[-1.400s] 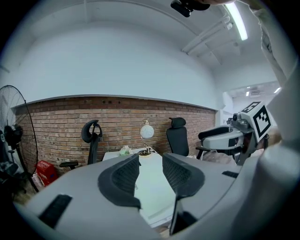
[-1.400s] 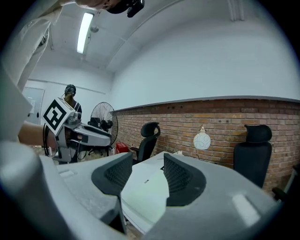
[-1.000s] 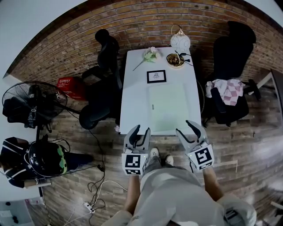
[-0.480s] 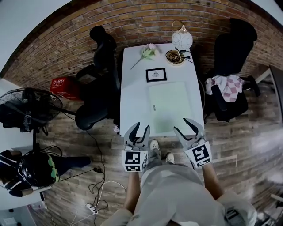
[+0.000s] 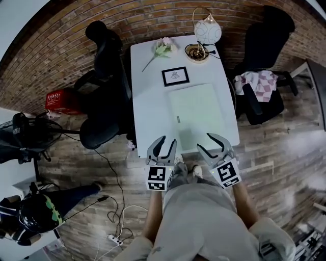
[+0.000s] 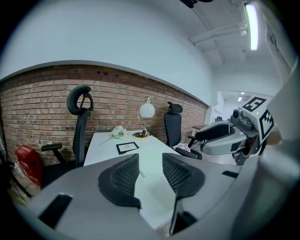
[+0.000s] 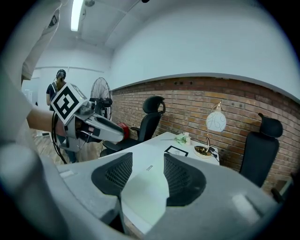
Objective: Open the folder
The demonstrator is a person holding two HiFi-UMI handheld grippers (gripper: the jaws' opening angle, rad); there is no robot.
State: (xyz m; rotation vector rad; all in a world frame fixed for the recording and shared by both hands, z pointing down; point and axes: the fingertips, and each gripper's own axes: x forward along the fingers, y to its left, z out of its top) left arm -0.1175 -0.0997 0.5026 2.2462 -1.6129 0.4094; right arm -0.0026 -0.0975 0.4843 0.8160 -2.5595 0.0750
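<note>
Pale green folder [image 5: 196, 112] lies shut by the desk's [image 5: 150, 102] near right corner, left hand-held gripper [image 5: 166, 142] and right hand-held gripper [image 5: 210, 144] both gaping empty off the near edge; looks thin, slick, floppy, so I'd pinch the cover's loose edge.

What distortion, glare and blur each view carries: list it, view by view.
Head view: heavy fisheye, the brick wall bows into an arc, and the outer edges look slightly soft. Left gripper view: a round black vignette, with the ceiling light glaring at top right. Right gripper view: same vignette, bright ceiling tube at top left, nearest foreground soft.
</note>
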